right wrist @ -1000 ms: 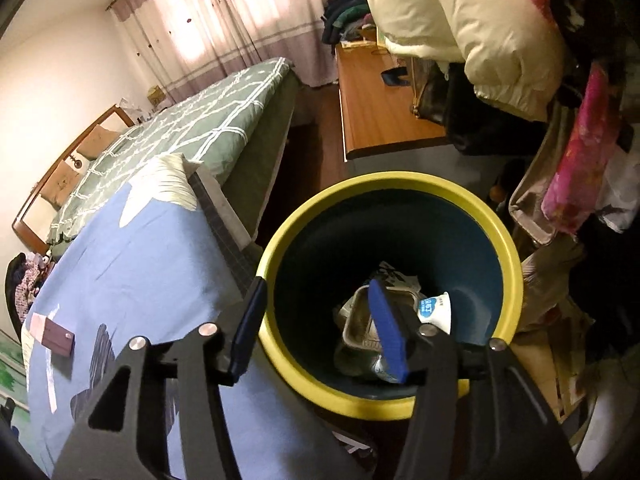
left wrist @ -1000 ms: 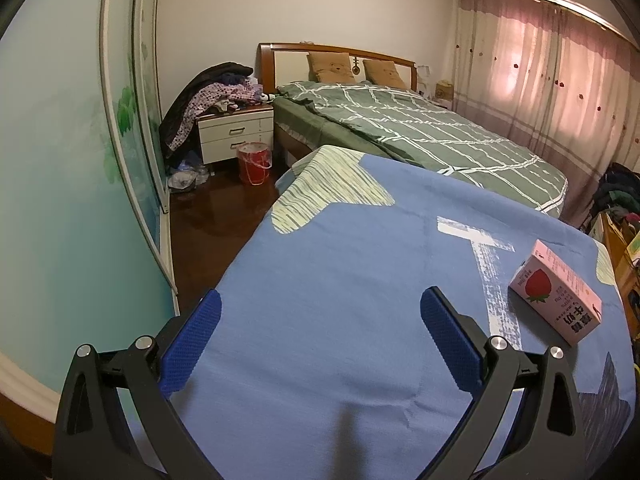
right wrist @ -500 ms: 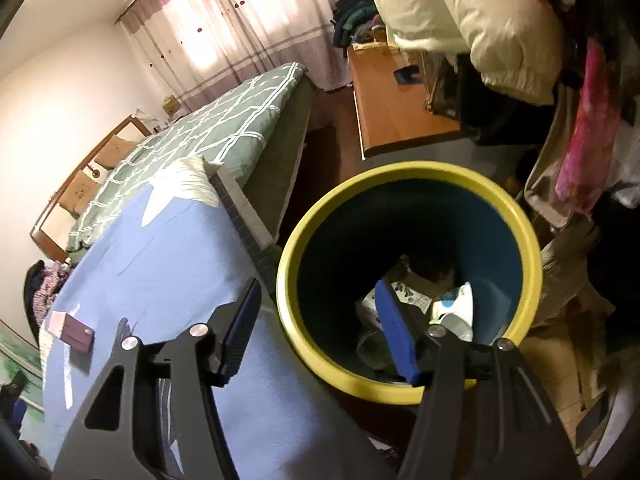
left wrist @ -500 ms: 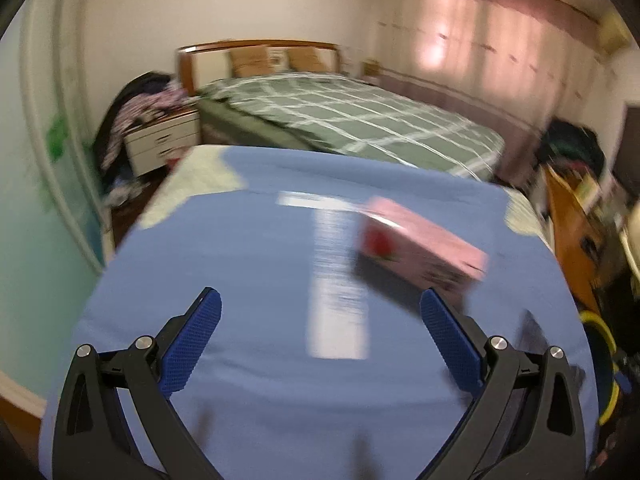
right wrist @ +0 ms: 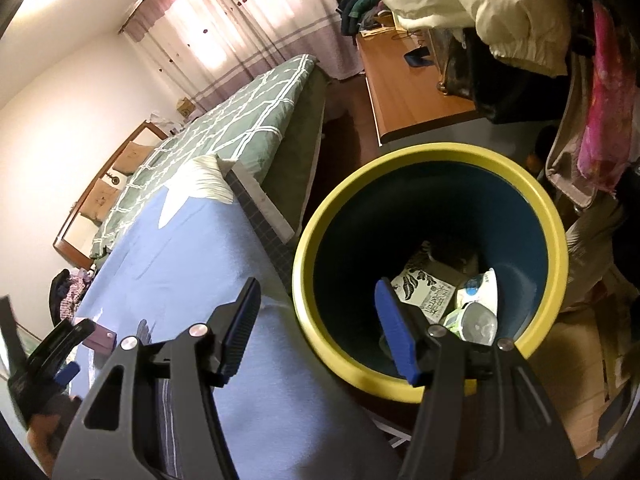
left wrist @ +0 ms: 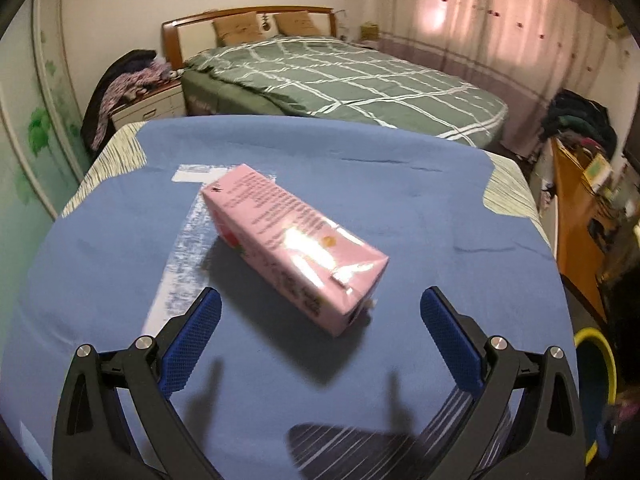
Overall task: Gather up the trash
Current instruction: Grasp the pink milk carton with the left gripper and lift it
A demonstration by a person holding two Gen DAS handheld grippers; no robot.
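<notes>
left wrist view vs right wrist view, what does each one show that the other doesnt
Only the left wrist view shows the pink carton close up, lying on its side on the blue cloth just ahead of the open left gripper.

Only the right wrist view shows inside the yellow-rimmed bin, with packaging and a plastic bottle at the bottom, and the open, empty right gripper at its near rim.

Both show the blue cloth, the green checked bed and the curtains. The carton and bin appear only small at the other view's edge.
</notes>
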